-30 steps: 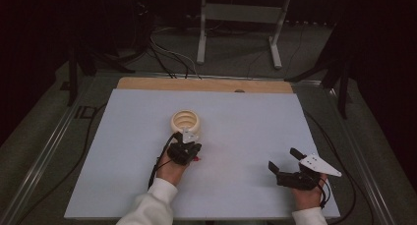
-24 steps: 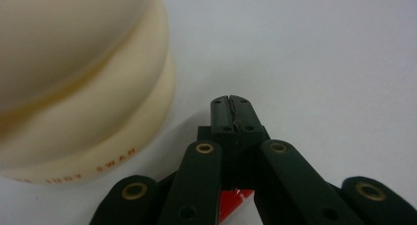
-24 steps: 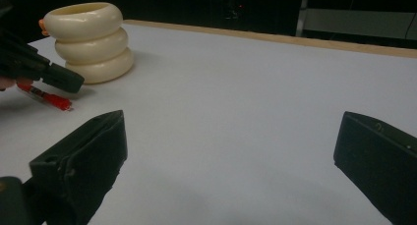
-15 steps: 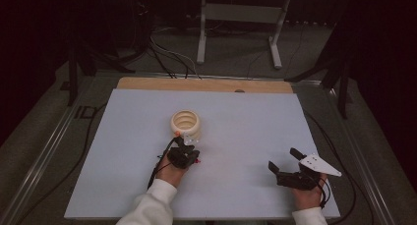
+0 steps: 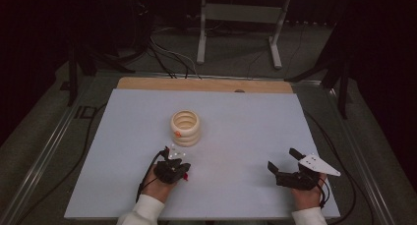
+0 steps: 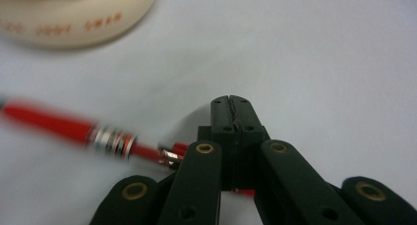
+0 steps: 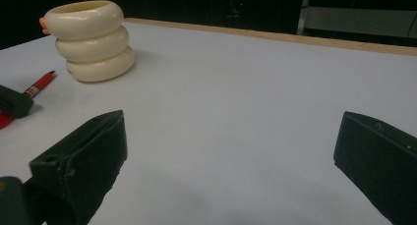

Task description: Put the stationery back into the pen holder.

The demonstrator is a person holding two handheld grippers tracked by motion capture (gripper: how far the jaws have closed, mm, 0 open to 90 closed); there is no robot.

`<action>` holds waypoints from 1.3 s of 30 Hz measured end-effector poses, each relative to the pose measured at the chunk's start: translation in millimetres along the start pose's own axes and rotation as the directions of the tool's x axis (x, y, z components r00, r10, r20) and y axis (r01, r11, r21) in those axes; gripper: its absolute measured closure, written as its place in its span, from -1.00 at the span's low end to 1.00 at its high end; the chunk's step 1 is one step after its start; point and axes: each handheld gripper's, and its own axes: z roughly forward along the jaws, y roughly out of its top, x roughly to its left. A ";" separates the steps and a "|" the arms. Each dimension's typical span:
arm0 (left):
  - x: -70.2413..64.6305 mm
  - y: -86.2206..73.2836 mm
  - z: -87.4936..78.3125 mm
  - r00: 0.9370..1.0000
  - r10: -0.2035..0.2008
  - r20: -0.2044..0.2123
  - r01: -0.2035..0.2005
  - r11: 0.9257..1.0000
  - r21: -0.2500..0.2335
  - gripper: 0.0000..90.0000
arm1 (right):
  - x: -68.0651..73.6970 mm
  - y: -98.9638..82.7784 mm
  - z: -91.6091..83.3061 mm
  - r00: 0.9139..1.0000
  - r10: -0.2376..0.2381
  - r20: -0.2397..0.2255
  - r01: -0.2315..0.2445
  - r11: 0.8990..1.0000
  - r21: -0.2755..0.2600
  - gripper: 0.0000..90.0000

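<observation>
A cream holder (image 5: 186, 128) made of three stacked rings stands upright left of the table's middle, with a small orange bit on its rim. It also shows in the right gripper view (image 7: 91, 41). My left gripper (image 5: 175, 156) is just in front of the holder, low over the table, its jaws shut (image 6: 231, 103) with nothing between the tips. A red pen (image 6: 54, 124) with a silver band lies flat on the table and passes under the gripper's linkage; its tip (image 7: 42, 84) points toward the holder. My right gripper (image 5: 282, 158) rests near the front right, jaws wide open (image 7: 231, 146) and empty.
The pale table top (image 5: 246, 122) has a wooden strip (image 5: 206, 84) along its far edge. Beyond it stand a metal frame (image 5: 236, 18) and dark tripod legs, with cables on the floor. Cables also trail from both grippers.
My left hand has drawn back from the holder toward the table's front edge. The right hand has kept still.
</observation>
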 end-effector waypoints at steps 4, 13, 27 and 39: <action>5.2 -11.3 -13.2 1.000 0.001 -0.030 0.000 1.000 0.015 1.00 | 0.3 0.1 -0.1 1.000 -0.003 0.000 0.003 1.000 0.001 -1.00; 17.6 -26.2 -29.1 0.995 -0.037 -0.097 0.038 0.999 0.012 1.00 | 0.9 0.1 0.2 1.000 -0.004 -0.001 0.004 1.000 0.002 -1.00; 26.9 -36.0 -42.9 0.980 -0.033 -0.196 0.040 0.999 0.036 1.00 | 0.8 -0.1 0.3 1.000 0.001 0.001 -0.001 1.000 0.004 -1.00; 26.1 -33.6 -60.5 0.989 0.014 -0.148 -0.039 0.985 -0.167 0.42 | 1.0 0.0 0.4 1.000 -0.005 -0.001 0.005 1.000 0.002 -1.00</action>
